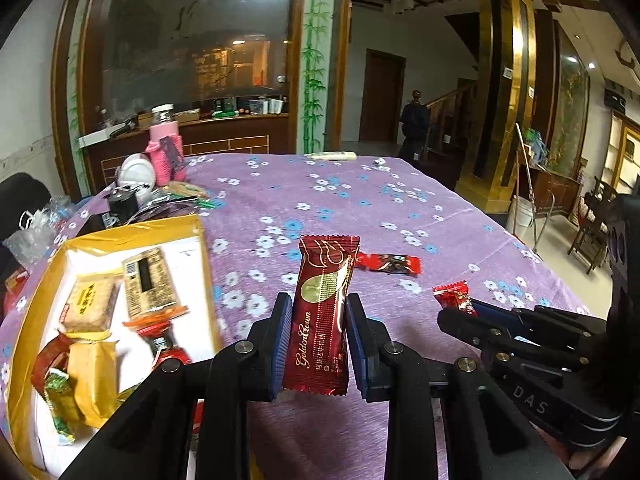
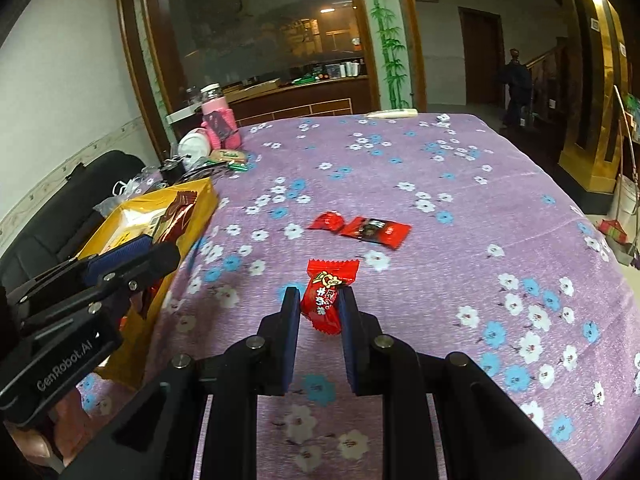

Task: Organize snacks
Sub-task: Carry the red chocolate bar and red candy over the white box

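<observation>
Currently I hold a snack in each tool. My left gripper (image 1: 318,316) is clamped on a dark red wafer bar (image 1: 320,316), gripped upright at mid-length with its top end standing free above the pads. My right gripper (image 2: 320,312) is clenched on a small red candy (image 2: 326,300), pinched near its lower half. Both items are carried above the purple flowered tablecloth (image 2: 440,184), toward the near edge of the table.

The yellow box (image 1: 132,232) sits at the left edge of the table, already holding several wrapped snacks. Two red packets (image 2: 360,228) lie loose on the cloth nearer the table's middle, well apart from the box.

Risks as I judge them:
- The wafer bar's foil wrapper looks slick; a quick swing toward the box could let it pivot or slide between the pads.
- The candy is held by crinkled wrapper as much as by its body, so it could slip out before reaching the box.
- The two grippers sit near one another; moving both toward the box at once could make them collide.
- The box wall stands raised; a low approach could snag it and shove the box toward the table's edge.
</observation>
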`<state>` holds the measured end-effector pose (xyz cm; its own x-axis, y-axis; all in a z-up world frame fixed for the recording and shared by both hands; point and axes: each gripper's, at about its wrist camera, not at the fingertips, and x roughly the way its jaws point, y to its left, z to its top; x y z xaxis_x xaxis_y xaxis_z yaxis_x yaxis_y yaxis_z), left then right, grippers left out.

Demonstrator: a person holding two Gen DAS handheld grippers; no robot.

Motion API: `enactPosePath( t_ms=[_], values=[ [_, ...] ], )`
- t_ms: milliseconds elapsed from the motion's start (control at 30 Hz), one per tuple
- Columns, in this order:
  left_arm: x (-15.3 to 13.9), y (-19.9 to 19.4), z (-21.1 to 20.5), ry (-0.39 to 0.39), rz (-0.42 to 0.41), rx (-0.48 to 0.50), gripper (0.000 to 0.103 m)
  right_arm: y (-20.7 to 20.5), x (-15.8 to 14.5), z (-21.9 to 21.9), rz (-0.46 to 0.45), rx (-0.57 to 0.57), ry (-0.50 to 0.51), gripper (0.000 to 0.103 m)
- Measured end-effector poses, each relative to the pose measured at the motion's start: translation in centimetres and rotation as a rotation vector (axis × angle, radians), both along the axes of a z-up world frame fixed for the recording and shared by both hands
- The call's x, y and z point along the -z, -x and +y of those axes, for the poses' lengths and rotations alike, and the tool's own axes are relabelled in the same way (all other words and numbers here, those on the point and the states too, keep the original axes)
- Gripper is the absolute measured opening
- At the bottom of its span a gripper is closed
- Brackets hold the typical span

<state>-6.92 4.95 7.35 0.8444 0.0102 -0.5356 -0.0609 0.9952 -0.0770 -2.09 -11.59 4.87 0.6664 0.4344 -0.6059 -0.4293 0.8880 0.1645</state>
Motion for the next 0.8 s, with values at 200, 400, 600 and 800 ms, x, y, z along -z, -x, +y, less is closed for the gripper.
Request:
enactPosePath(
  t_ms=[200,400,600,800],
  values=[
    [0.1,0.8,2.2,0.023,-0.003,-0.044,0.028,0.8,-0.2,1.7,0.003,-0.044,0.010,0.019],
    [-0.2,1.9,4.8,0.043,-0.018,-0.097,0.028,1.7,-0.6,3.6,0.003,-0.090,0.020,0.019],
    [-0.1,2.8,7.4,0.062,-0.023,-0.152,0.028,2.5,-1.0,5.7,0.005,-0.139,0.031,0.019],
    [0.1,3.4,9.8,0.080,-0.023,-0.204,0.028,3.5,-1.5,7.9,-0.014,-0.191,0.054,0.019]
  ],
)
